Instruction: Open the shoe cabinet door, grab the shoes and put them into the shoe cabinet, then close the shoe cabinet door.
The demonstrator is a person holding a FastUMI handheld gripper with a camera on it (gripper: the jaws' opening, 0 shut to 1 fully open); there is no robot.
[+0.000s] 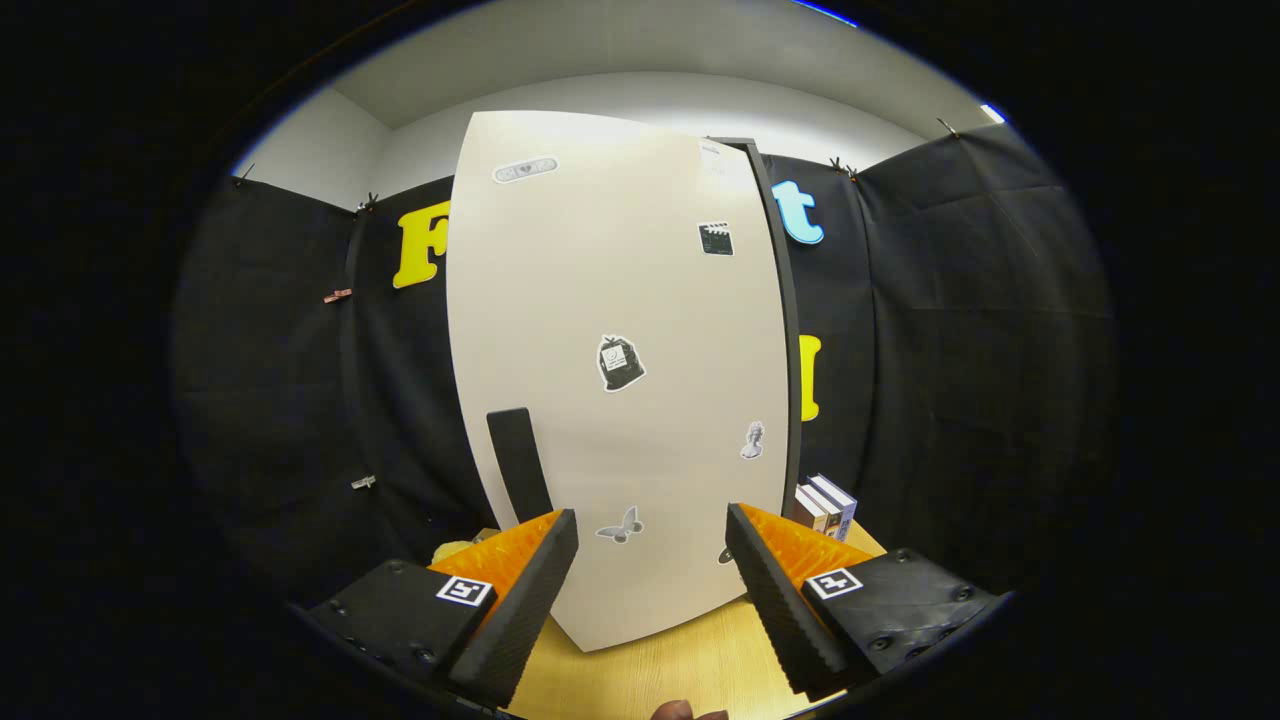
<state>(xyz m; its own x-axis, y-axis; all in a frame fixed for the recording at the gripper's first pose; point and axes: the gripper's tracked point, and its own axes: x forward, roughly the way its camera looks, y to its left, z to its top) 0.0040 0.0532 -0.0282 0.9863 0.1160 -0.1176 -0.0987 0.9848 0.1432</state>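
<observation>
You are facing the shoe cabinet (620,380), which is standing upright on the wooden table (690,670) and rising well above your fingers. Its pale door (600,300) is sitting closed across the front, with a thin dark edge of the cabinet body showing along its right side. The door is carrying several small stickers — a bag-shaped one (620,362) near the middle, a clapperboard (716,239) higher toward the right, a butterfly (620,526) low down between your fingers, and a small figure (753,440) near the right edge. A dark vertical handle (520,464) is sitting on the lower left of the door, just beyond your left finger.

To the right of the cabinet, a few books (828,506) are standing together on the table, close to the cabinet's side. A yellow object (455,549) is peeking out behind your left finger — too hidden to tell what it is.

You are holding the gripper (650,590) spread wide with nothing between its fingers, hovering just ahead of the door's lower part, apart from it. A fingertip (685,711) is showing below the gripper.
</observation>
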